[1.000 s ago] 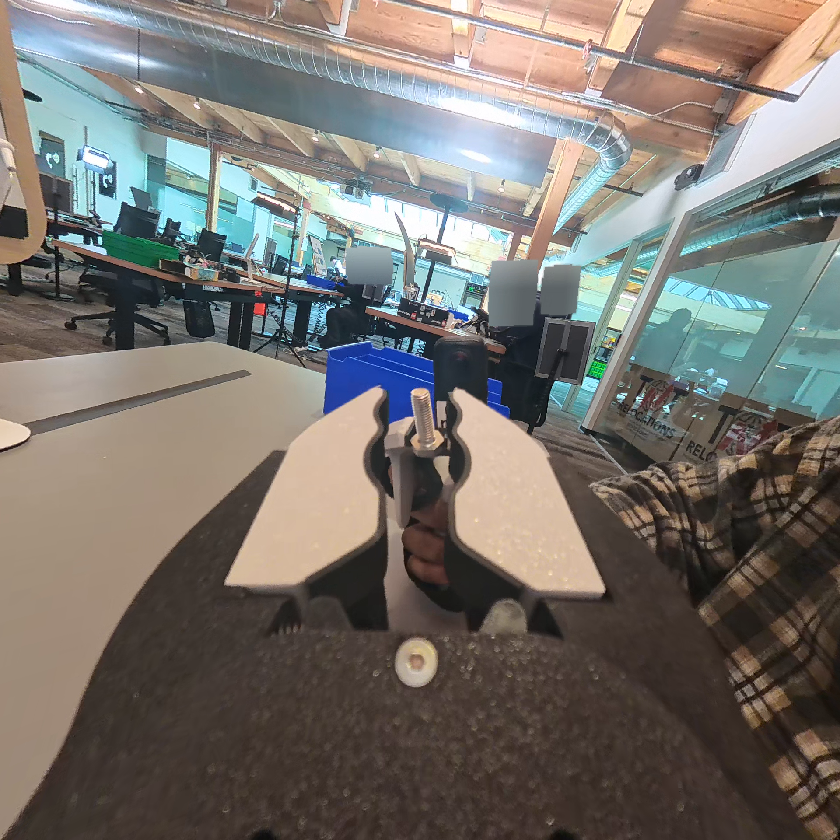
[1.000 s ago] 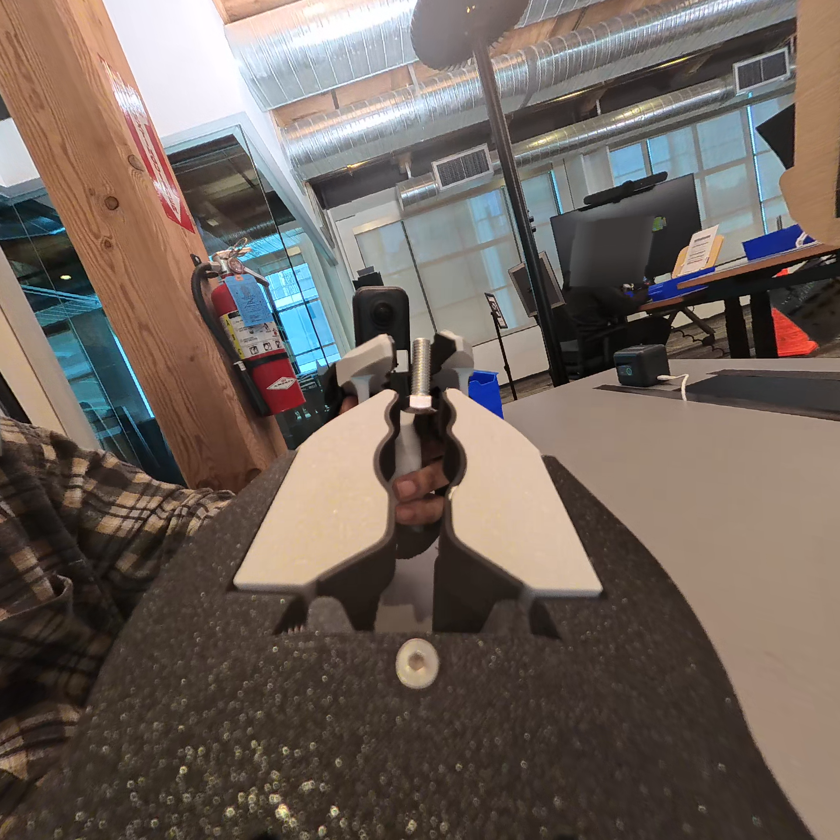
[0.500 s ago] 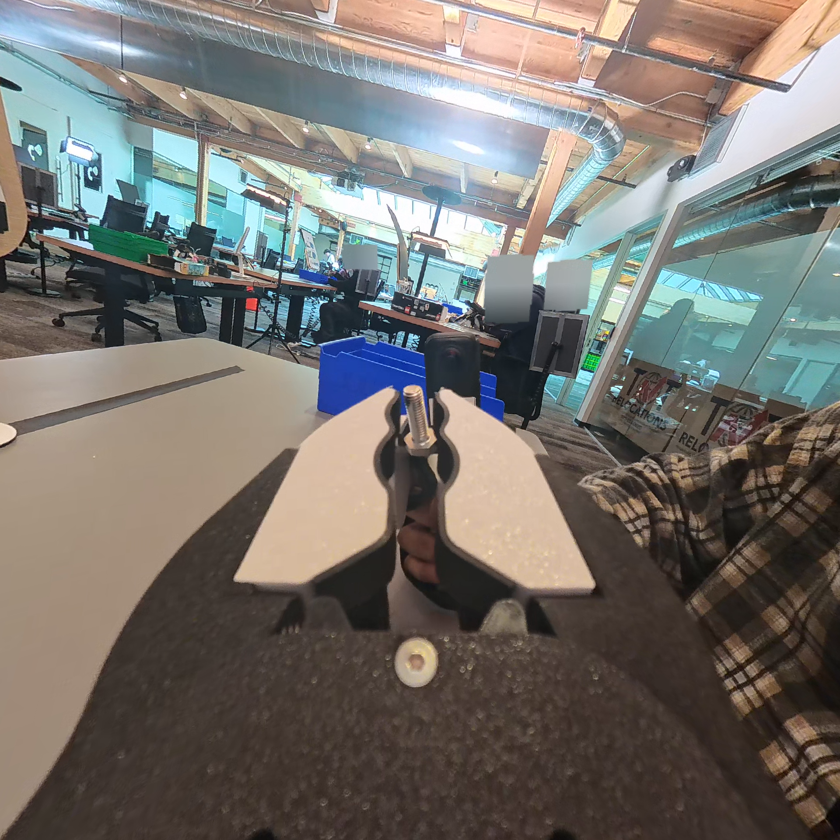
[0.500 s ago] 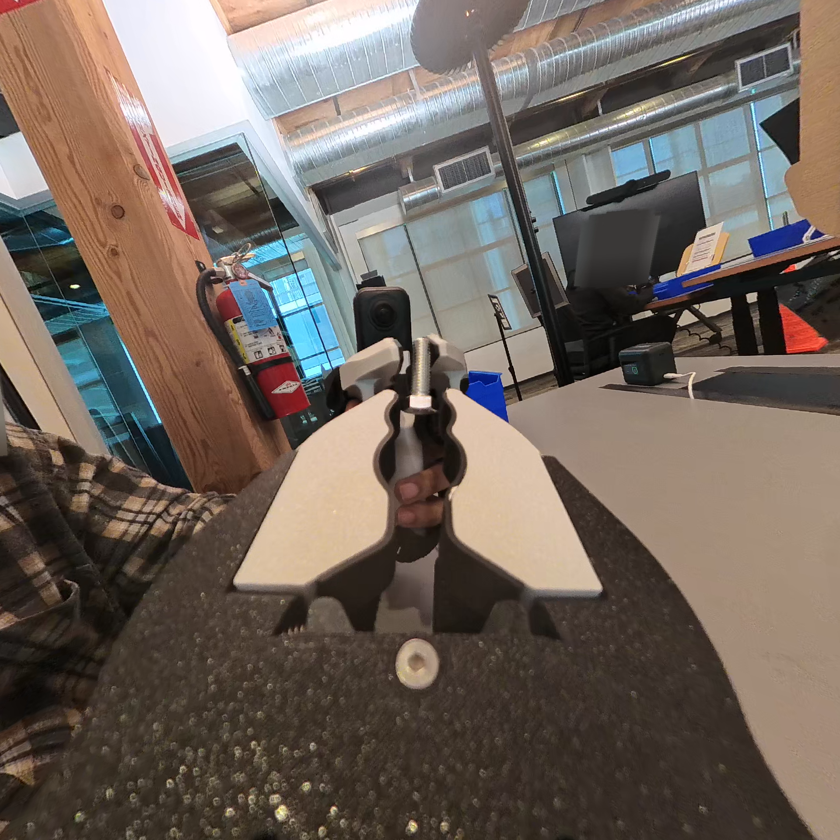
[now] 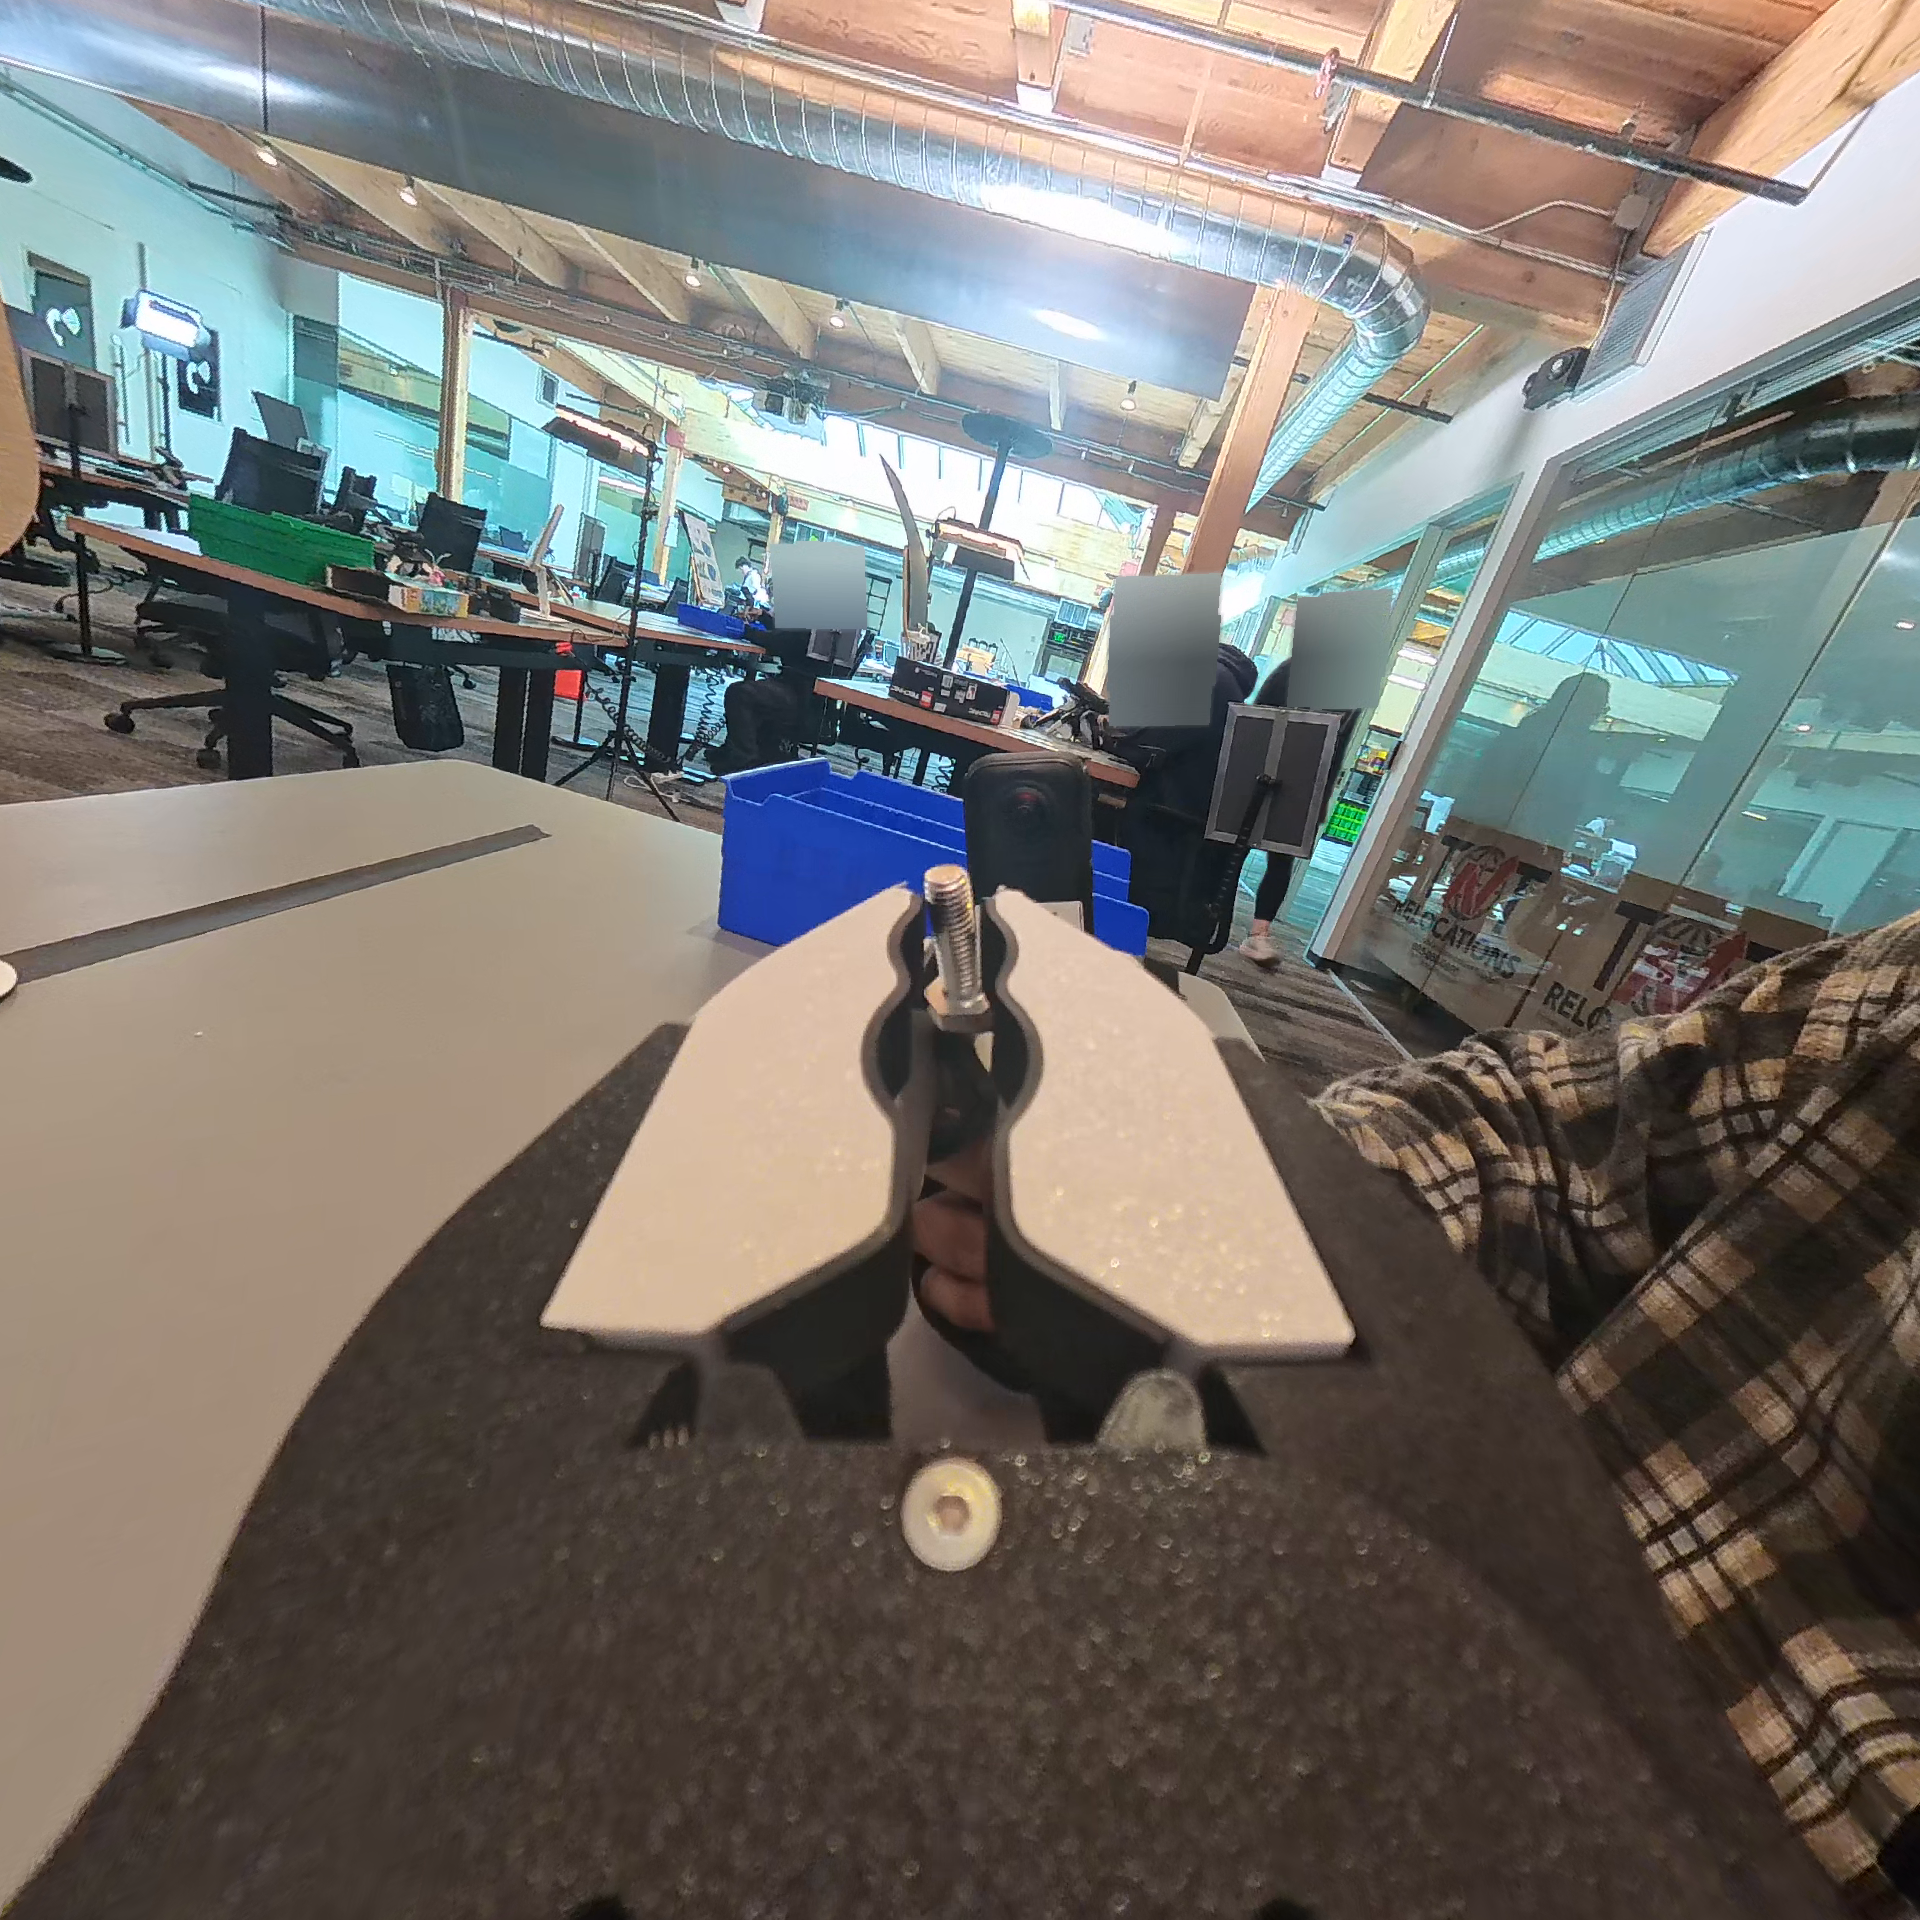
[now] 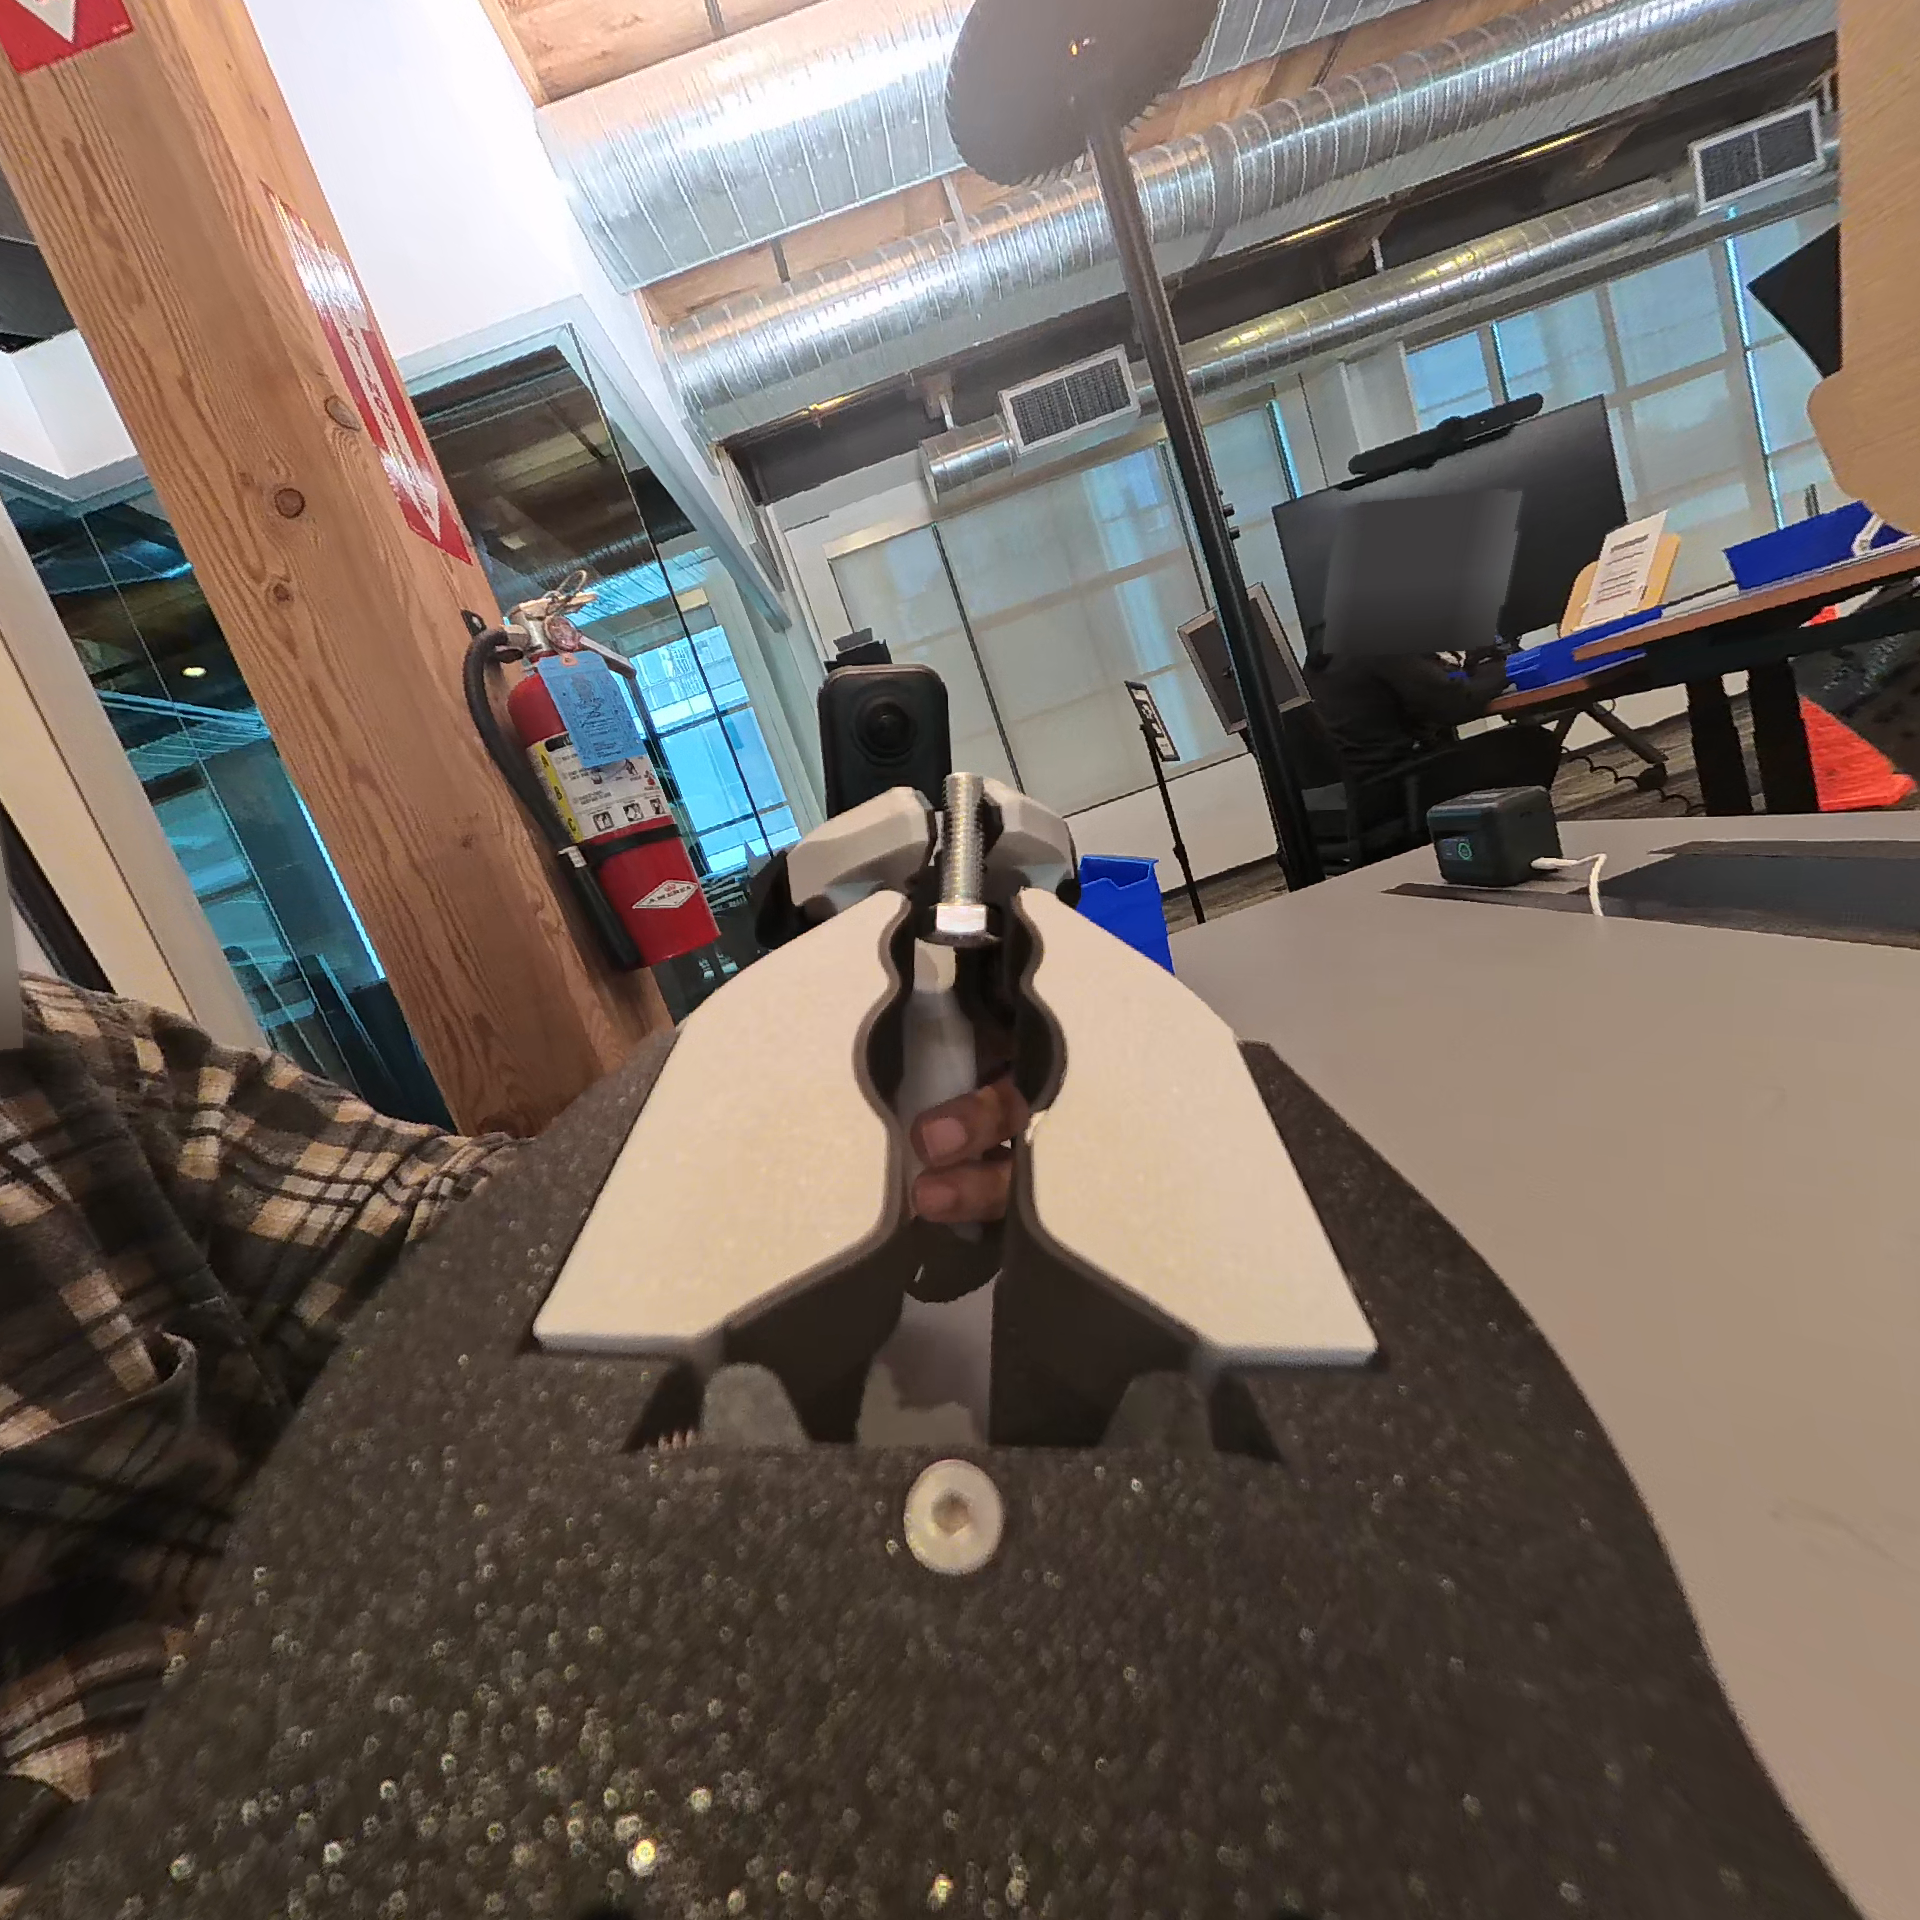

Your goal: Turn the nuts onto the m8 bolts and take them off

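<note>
Left wrist view: the left gripper, raised over the grey table, is clamped around a nut on an upright bolt. A blue bin stands at the table's far edge, beyond the grippers.

Right wrist view: the right gripper is closed about the same nut, with the left gripper facing it across the bolt. The nut looks mid-thread; next, one gripper probably has to loosen, then twist. Open table lies to the right.
</note>
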A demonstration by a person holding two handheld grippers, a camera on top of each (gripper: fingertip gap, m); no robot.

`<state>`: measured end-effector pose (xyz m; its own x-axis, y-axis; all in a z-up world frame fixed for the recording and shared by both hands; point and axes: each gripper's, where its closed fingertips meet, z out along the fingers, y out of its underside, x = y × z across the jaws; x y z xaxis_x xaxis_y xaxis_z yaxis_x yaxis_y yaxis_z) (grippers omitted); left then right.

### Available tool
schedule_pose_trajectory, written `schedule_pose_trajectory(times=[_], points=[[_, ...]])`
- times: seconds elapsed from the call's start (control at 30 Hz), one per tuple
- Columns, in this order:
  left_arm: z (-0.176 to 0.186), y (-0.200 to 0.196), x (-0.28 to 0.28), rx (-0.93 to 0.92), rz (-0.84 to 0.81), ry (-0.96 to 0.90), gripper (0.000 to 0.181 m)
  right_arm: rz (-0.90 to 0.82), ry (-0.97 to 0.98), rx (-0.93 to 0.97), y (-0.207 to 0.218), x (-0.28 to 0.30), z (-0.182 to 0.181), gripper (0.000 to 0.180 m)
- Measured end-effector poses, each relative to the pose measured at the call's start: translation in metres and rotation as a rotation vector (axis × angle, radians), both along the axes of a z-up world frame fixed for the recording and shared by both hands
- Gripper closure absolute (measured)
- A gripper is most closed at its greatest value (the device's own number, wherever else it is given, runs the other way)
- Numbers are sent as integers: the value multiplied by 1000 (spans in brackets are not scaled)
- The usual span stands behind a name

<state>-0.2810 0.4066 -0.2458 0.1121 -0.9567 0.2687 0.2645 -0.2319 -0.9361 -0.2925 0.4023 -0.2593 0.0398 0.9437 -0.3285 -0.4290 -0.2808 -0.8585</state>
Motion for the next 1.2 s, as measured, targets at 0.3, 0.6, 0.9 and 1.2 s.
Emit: schedule_pose_trajectory(times=[0.3, 0.6, 0.9, 1.2], points=[[0, 0, 0, -2, 1, -1, 172, -4, 5, 2, 0, 0, 1, 164], [-3, -4, 1, 23, -4, 70, 173, 22, -48, 6, -2, -3, -3, 164], [-10, -10, 6, 49, -44, 143, 174, 115, -308, 89, -10, -3, -22, 157], [-25, -13, 12, 95, -60, 246, 174, 142, -543, 201, -14, 5, -43, 156]])
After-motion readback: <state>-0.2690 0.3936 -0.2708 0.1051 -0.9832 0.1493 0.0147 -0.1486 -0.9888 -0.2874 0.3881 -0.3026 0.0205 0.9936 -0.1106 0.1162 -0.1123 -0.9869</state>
